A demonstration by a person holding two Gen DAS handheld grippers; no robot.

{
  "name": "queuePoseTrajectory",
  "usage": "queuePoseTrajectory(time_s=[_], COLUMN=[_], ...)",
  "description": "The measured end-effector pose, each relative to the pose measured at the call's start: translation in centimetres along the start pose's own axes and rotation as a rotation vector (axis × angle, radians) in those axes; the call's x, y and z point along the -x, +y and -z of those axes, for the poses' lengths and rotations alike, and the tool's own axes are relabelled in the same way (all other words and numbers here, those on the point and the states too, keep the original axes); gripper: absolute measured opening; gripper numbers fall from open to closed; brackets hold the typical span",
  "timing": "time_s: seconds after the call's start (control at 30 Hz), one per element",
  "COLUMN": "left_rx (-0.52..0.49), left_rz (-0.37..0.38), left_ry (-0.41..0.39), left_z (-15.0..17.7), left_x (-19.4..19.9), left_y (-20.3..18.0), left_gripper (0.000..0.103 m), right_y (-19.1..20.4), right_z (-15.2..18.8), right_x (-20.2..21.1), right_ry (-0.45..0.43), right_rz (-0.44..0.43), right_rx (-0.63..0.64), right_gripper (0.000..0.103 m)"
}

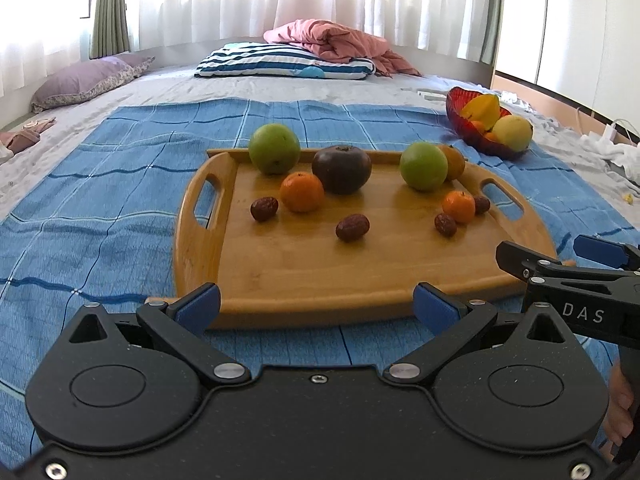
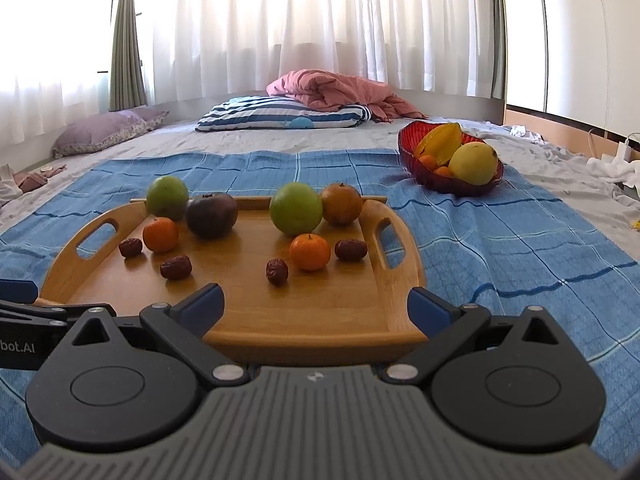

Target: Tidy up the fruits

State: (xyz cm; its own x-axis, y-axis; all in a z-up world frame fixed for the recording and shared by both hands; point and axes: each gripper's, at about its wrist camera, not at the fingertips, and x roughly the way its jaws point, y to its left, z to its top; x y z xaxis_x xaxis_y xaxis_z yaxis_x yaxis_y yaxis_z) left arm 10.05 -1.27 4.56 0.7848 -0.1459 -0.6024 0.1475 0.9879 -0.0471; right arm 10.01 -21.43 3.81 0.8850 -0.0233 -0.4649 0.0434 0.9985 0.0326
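A wooden tray lies on a blue checked cloth. It carries two green apples, a dark purple fruit, two small mandarins, a brownish orange fruit and several dried red dates. A red glass bowl at the far right holds a starfruit, a yellow fruit and small oranges. My left gripper stands open at the tray's near edge, empty. My right gripper is open too, over the tray's near right corner, and shows at the right of the left wrist view.
The cloth covers a grey bed sheet. A striped pillow and pink blanket lie at the back, a purple pillow at the left. White clothes and cables sit at the right. A hand shows low right.
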Motion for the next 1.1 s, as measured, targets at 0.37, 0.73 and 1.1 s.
queuePoseTrajectory(time_s=[0.37,0.73,1.1], left_rx=[-0.002,0.008,-0.016], left_rz=[0.011,0.003,-0.019], left_ry=[0.033,0.065,0.072], left_z=[1.8,3.1,3.6], left_x=[0.0,-1.1,-2.3], left_y=[0.1,0.4,0.2], left_gripper=[0.103,0.103,0.103], right_y=[-0.1,-0.2,0.2], right_z=[2.3,3.8,4.6], right_x=[0.4,0.0,-1.1], right_ry=[0.037,0.068,0.094], right_rz=[0.017,0.042,0.033], right_rx=[0.000,0.016,0.035], right_gripper=[0.103,0.103,0.103])
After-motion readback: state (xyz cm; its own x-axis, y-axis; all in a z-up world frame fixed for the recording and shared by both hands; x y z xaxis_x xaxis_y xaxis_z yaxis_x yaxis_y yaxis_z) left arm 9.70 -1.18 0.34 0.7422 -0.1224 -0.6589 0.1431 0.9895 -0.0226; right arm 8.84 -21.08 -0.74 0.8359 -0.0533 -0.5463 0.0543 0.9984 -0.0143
